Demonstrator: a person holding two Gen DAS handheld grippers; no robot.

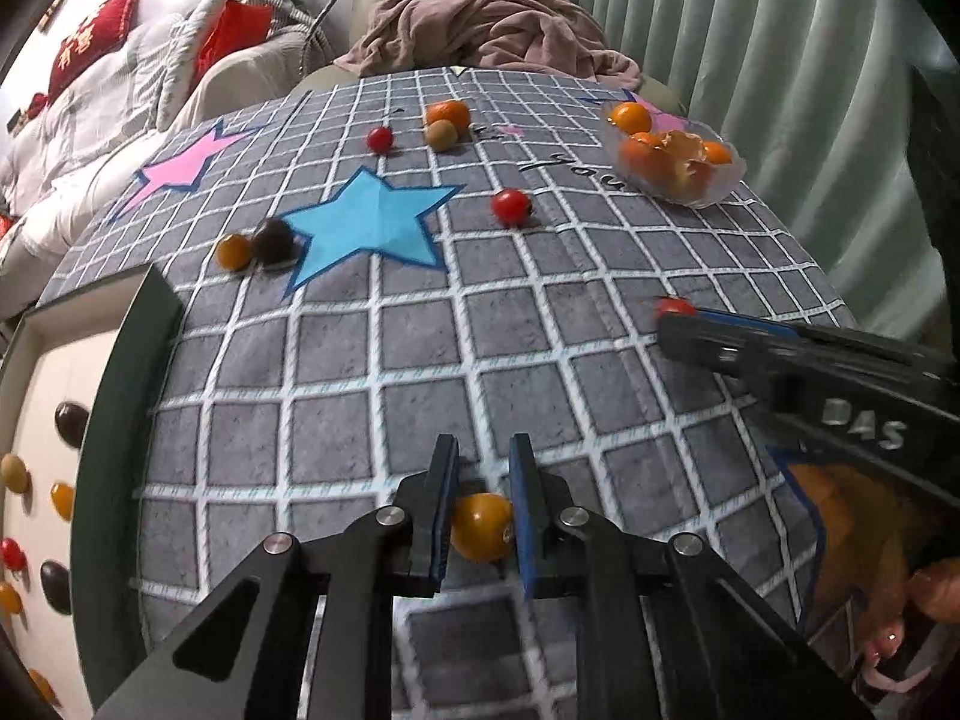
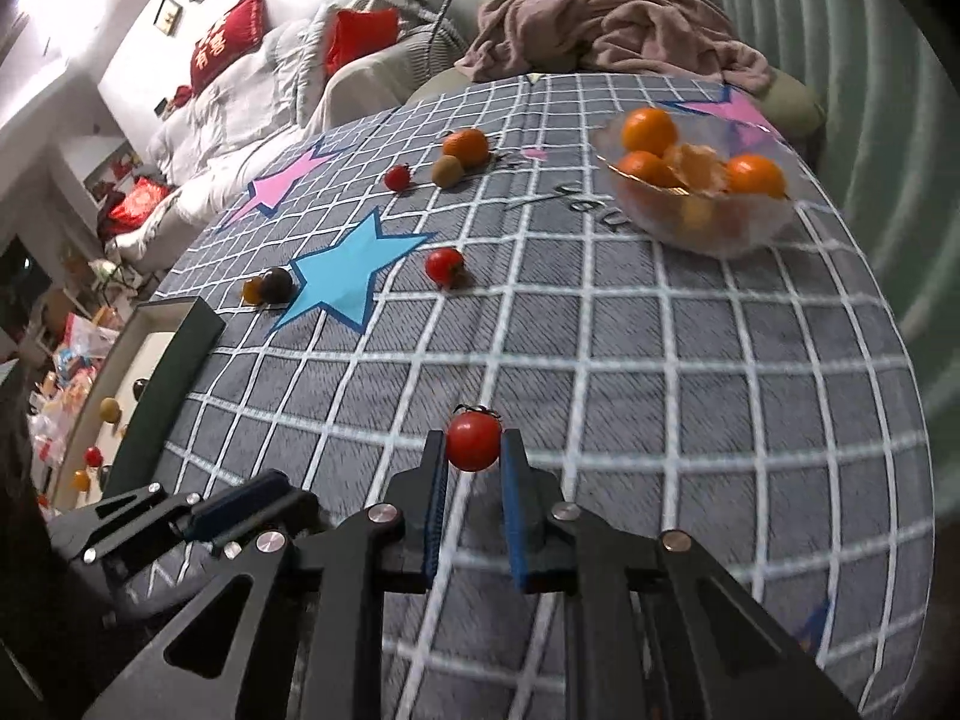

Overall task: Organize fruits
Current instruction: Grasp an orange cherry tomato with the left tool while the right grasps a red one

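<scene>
Left wrist view: left gripper [image 1: 483, 525] pinches 1 orange tomato [image 1: 482, 527]; right gripper [image 2: 473, 450] clamps 1 red tomato [image 2: 473, 440] at its tips.

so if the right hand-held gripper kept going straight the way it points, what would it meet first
The right hand-held gripper is shut on a red cherry tomato. Straight ahead lies bare grid tablecloth first; it points downward, though depth is unclear.

Desk cover [image 1: 540, 330]: woven cloth, matt, slightly fuzzy, printed grid and stars. Left claw [image 1: 480, 468] and right claw [image 2: 474, 450]: matt black plastic arms, bright metal pivot pins, blue ribbed rubbery pads. Orange tomato [image 1: 480, 525] and red tomato [image 2: 473, 441]: smooth, glossy skin. Bowl [image 2: 750, 234]: clear, glassy, glossy. Blanket [image 1: 498, 30]: soft plush cloth, matt. Tray [image 1: 36, 396]: matt, dark rim, pale inside.
</scene>
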